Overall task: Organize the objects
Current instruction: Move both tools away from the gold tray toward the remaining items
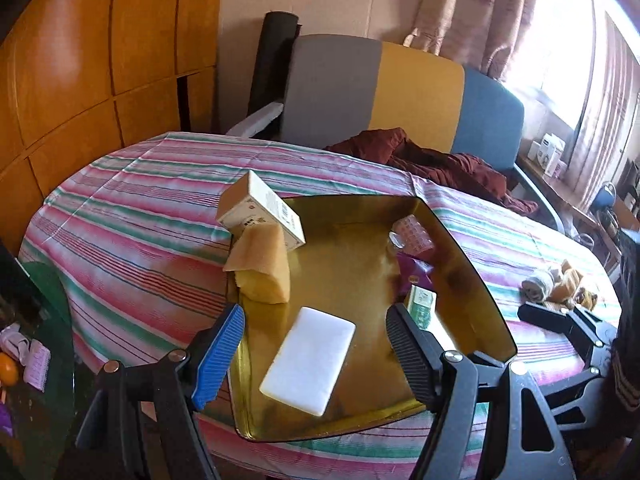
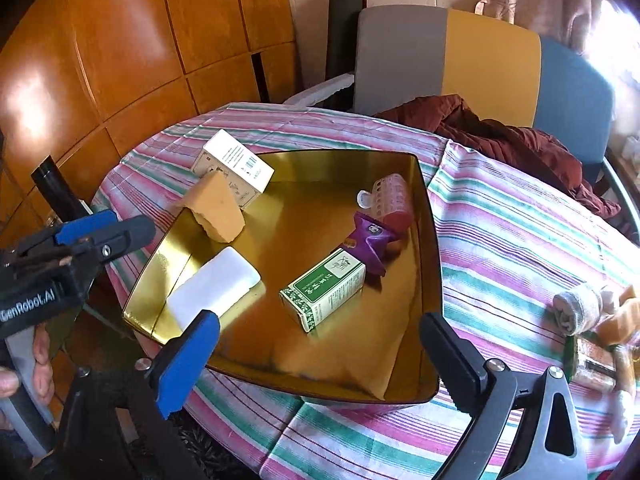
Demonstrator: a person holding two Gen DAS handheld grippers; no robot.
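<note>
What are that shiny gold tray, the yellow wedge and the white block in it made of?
The tray looks like polished metal, perhaps tin: its walls mirror the things inside. The yellow wedge looks like sponge: matte, porous, with rough torn edges. The white block is smooth and matte with rounded corners; it could be foam or soap, the pictures leave that open.

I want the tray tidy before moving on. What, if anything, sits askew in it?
The white box is tilted, propped across the tray's far left rim, half in and half out. The sponge leans against the wall just below it. The white block rests slanted on the left wall. The green box lies flat.
</note>
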